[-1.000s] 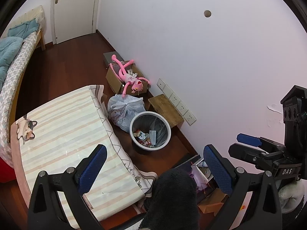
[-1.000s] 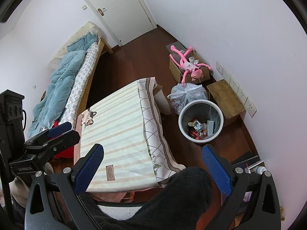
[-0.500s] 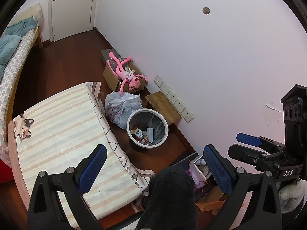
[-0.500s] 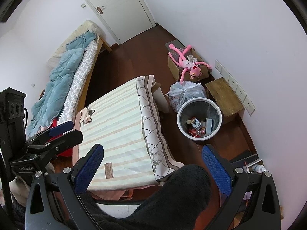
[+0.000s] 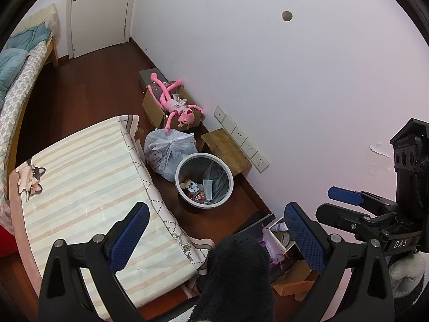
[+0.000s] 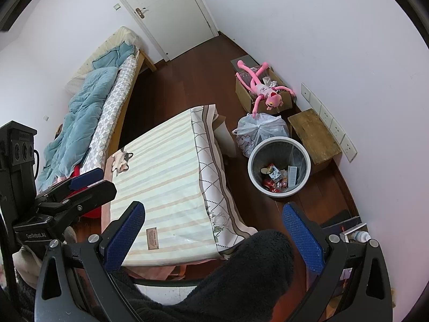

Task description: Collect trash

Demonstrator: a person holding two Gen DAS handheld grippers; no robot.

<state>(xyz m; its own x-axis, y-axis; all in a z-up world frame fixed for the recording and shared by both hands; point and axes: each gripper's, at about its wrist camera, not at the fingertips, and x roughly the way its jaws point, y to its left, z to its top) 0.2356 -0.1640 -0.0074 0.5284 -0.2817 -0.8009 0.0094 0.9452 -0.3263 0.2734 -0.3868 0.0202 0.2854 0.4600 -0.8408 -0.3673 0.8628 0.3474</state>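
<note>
Both my left gripper (image 5: 214, 230) and right gripper (image 6: 211, 228) hover wide open, fingers empty, above the cleared striped-cloth bench (image 6: 166, 166), since wrappers already fill the white round wastebasket (image 6: 278, 166) at two o'clock.

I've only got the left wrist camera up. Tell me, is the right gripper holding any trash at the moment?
Observer: No. In the right wrist view the right gripper is wide open, with nothing between its pads.
Operator: What's on the near end of the table? It's hidden for me.
Observer: Only a small brown label patch shows there, lying flat on the striped tablecloth.
Operator: And how much of the bed is covered?
Observer: The blue quilt lies rumpled along most of the bed, on the side nearer the wall.
</note>
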